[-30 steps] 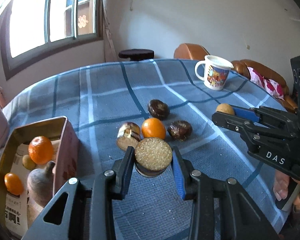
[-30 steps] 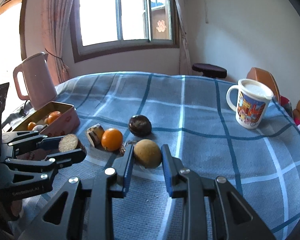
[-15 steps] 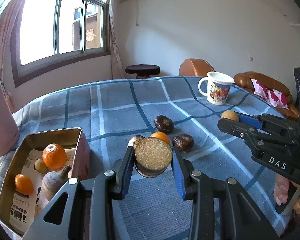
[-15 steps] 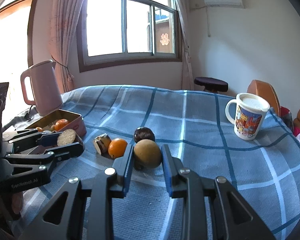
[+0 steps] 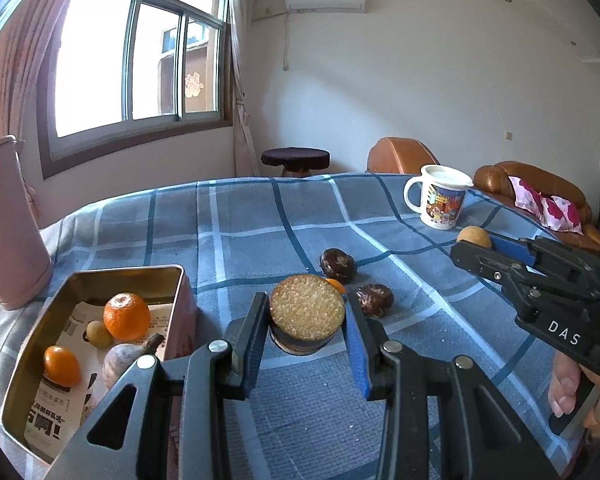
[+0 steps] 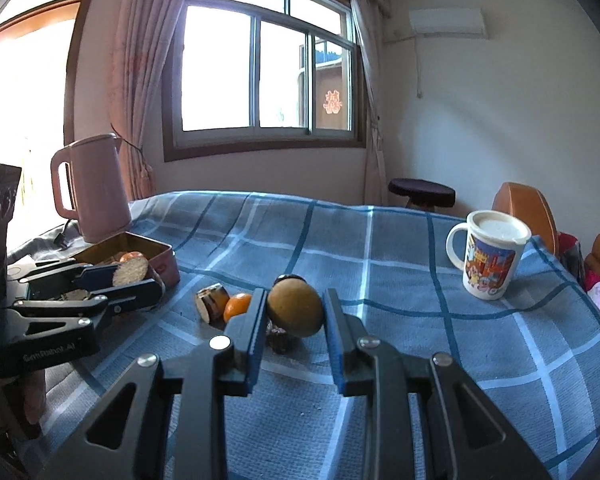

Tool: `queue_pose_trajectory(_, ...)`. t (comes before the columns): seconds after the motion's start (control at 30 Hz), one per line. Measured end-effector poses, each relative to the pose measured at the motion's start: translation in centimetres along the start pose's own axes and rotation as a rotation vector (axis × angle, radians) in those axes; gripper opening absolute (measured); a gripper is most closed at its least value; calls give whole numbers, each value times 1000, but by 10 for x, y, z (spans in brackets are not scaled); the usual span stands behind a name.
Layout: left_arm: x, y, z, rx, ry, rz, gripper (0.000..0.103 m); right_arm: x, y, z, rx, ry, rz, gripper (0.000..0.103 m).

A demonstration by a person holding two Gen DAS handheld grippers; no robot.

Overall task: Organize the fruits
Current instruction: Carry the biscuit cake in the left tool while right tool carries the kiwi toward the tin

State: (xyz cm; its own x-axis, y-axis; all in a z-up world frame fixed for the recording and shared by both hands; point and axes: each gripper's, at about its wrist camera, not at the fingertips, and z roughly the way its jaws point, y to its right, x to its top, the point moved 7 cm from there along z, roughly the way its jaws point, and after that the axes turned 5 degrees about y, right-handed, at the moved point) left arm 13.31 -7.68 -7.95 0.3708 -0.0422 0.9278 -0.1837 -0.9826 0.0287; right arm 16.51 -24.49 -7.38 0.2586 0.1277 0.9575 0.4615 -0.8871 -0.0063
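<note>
**Both grippers loaded above the checked cloth**

Now the left gripper [image 5: 306, 322] has its jaws closed on a cut fruit [image 5: 306, 312], a dark-skinned piece whose pale, grainy cut face looks toward the camera. It hangs clear of the cloth [image 5: 260, 216], just right of the tin [image 5: 28, 360]. From the right wrist view the same gripper [image 6: 130, 276] sits close beside the tin's [image 6: 162, 254] near corner.

The right gripper [image 6: 294, 314] clamps a round brown fruit [image 6: 295, 311] between its blue pads, lifted off the cloth. In the left wrist view that fruit [image 5: 474, 236] shows at the tip of the right gripper [image 5: 476, 246], off to the right and well apart from the tin.

Inside the tin lie a large orange [image 5: 126, 316], a small orange [image 5: 62, 365], a small yellowish fruit [image 5: 98, 334] and a pale bulb-shaped fruit [image 5: 120, 360], all on printed paper.

On the cloth between the grippers rest two dark wrinkled fruits [image 5: 338, 265] [image 5: 374, 299], another orange [image 6: 238, 306] and a second cut piece [image 6: 212, 302], close together.

A cartoon mug [image 6: 488, 258] stands far right, and a pink kettle [image 6: 94, 188] stands behind the tin
</note>
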Motion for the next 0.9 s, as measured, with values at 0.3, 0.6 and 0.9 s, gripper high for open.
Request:
queue_pose_trajectory(0.3, 1, 0, -9, 17, 32, 13, 38, 3, 1, -6, -1, 34, -2, 30)
queue_pose_trajectory(0.6, 4, 0, -14, 32, 61, 18, 38, 5, 1, -14, -5, 75, -3, 30)
queue_pose_trajectory(0.9, 5, -1, -21, 52, 93, 20, 38, 7, -4, -21, -8, 103, -16, 30)
